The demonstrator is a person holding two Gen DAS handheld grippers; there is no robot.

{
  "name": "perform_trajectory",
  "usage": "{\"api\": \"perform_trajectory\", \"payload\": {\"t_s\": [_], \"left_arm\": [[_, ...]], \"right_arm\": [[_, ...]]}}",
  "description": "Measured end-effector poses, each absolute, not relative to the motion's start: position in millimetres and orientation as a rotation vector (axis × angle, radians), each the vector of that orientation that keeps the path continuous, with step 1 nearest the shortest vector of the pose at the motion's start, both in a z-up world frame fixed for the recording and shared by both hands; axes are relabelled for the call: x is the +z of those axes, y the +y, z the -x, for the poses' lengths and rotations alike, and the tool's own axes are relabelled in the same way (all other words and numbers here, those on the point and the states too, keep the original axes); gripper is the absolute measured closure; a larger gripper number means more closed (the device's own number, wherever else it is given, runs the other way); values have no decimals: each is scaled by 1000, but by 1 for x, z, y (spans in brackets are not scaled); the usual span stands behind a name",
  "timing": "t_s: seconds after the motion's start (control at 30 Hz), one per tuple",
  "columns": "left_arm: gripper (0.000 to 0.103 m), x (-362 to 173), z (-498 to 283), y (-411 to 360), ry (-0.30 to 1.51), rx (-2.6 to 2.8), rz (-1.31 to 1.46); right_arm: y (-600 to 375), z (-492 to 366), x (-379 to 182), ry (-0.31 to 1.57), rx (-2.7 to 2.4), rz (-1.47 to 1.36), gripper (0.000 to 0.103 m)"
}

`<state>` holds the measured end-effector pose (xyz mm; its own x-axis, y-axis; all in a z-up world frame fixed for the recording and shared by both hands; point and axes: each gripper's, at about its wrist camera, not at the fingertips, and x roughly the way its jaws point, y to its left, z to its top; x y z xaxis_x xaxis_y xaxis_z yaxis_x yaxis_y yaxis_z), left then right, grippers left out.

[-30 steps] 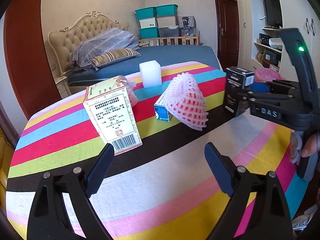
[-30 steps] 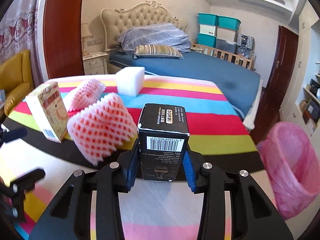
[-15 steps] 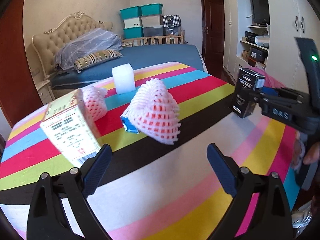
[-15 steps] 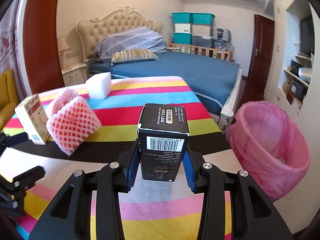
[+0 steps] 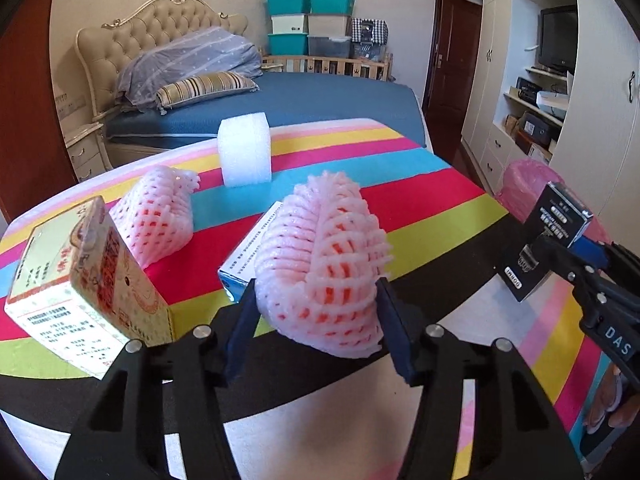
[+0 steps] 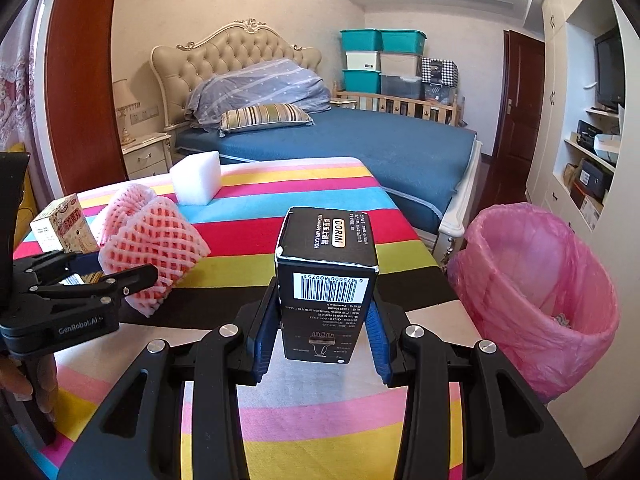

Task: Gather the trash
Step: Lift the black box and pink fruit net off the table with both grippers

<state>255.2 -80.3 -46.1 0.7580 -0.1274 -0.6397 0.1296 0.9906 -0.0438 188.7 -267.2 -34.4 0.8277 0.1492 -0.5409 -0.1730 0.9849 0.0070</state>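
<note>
**Both grippers loaded or loading; bin within reach**

Right gripper (image 6: 324, 344): fingers pinch the black box (image 6: 326, 280) by its lower sides, held upright clear of the tabletop (image 6: 304, 200). The pink-lined bin (image 6: 536, 300) stands just beside the tabletop's right edge, apparently the destination; the box is not yet over it.

Left gripper (image 5: 316, 320): its jaws have just been closing around the foam fruit net (image 5: 324, 264), which sits between the fingers with the pads against its sides. The net is soft, so the grip may deform it.

Remaining on the tabletop: a second foam net (image 5: 156, 216), a printed carton (image 5: 84, 292), a small blue-and-white box (image 5: 248, 256) partly under the gripped net, and a white foam block (image 5: 245, 154) farther back.
</note>
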Motion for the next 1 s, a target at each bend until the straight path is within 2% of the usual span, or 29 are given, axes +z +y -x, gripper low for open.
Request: {"api": "perform_trajectory", "payload": {"t_s": [0.13,0.5,1.0], "left_arm": [[54,-45,-242,-82,669,-171,-9],[54,-39,-188,-105,591,-185,-110],[54,-38,-181,-108,592,-168,-124]], "right_arm": [[-266,-188,-35,568,171,48,65],[-265,-186,-35,559,178,54,65],[-264,-183,-32,544,183,49,65]]}}
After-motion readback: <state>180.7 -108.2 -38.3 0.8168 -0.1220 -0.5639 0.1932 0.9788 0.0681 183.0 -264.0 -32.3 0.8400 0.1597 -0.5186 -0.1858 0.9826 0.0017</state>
